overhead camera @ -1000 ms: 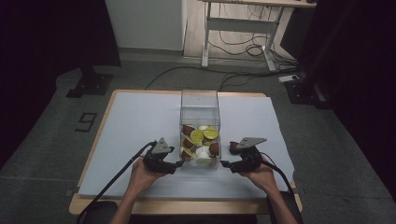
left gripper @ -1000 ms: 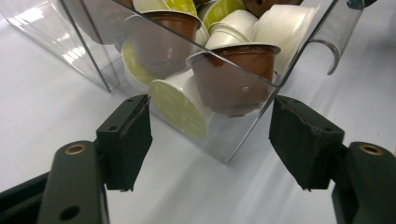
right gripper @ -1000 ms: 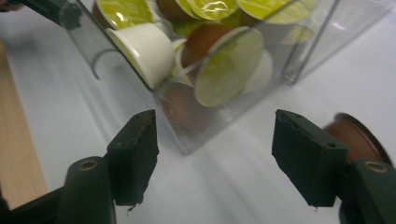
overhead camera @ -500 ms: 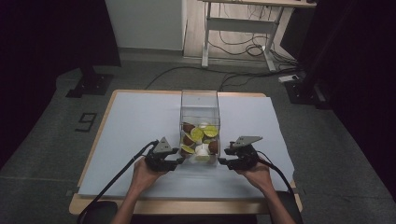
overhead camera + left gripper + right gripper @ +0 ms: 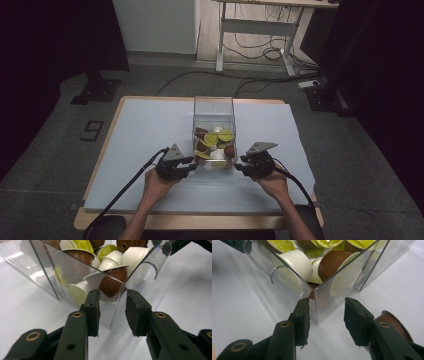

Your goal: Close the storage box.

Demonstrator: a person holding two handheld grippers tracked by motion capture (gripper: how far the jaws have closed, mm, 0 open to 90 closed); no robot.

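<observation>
A clear plastic box [image 5: 214, 131] stands near the middle of the counter [image 5: 130, 135], closer to the near edge than the far one, with coffee capsules [image 5: 216, 144] in brown, white and yellow-green heaped in its lower part.

The left claw [image 5: 192, 164] sits at the box's near-left corner and the right claw [image 5: 239, 166] at its near-right corner, each held in a hand coming in from the near edge. In the left gripper view the box's vertical corner edge [image 5: 119, 305] stands between the two black jaws; the jaws have just been closing, yet gaps remain on both sides and the pads do not press the plastic. In the right gripper view the opposite corner edge [image 5: 315, 305] likewise stands between the jaws, close to the left-hand pad, with the other pad well clear; these jaws too have just been closing and are not gripping. A single brown capsule [image 5: 395, 323] lies on the counter just beside the right claw.

Wide bare white surface spreads to the left and right of the box and beyond it toward the far edge. Only a narrow strip separates the hands from the near edge.
</observation>
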